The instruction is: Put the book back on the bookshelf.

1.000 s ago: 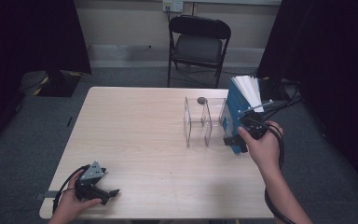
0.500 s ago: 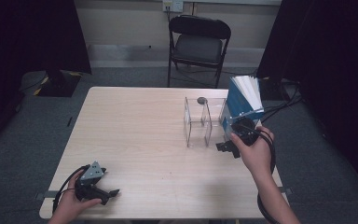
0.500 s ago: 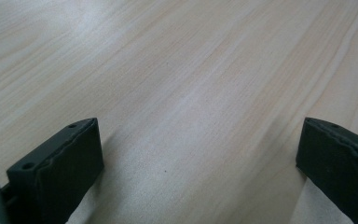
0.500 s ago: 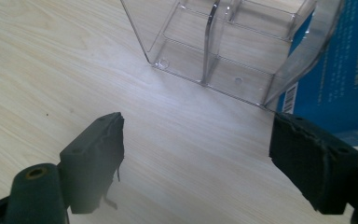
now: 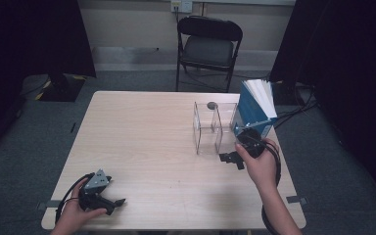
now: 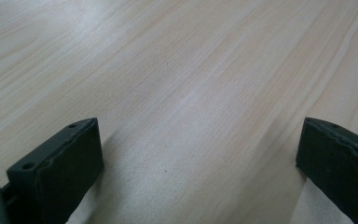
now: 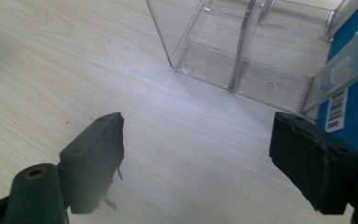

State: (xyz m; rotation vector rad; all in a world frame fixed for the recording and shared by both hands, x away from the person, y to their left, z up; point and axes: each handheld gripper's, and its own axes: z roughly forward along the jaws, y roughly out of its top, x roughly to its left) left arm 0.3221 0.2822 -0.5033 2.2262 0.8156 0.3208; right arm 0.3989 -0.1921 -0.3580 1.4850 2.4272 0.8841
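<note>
Right gripper point(image 7: 196, 158) jaws spread wide, nothing between them, hovering low over the table point(image 5: 142, 137) just in front of the clear acrylic organizer point(image 7: 256, 51). In the high view the right gripper point(image 5: 231, 159) sits near the table's right edge, just short of the organizer point(image 5: 214, 128), with the blue book point(image 5: 254, 108) standing against the organizer's far right side.

Handling, as a guess: the book is likely moderately heavy, stiff covers but a loose page block — pages point(image 5: 263, 95) fan open at the top, so a pinch on pages alone would slip or tear. Best hold looks like across the closed spine end or both covers together, low down. Glossy cover, probably slick. The organizer is rigid, light, brittle — easy to shove or tip if bumped.

Looks: book point(image 7: 349, 93) is blue with white barcode label and white page edges, leaning a bit.

Left gripper point(image 5: 108, 201) rests at the near left corner, well apart; jaws open over bare wood point(image 6: 191, 84).
</note>
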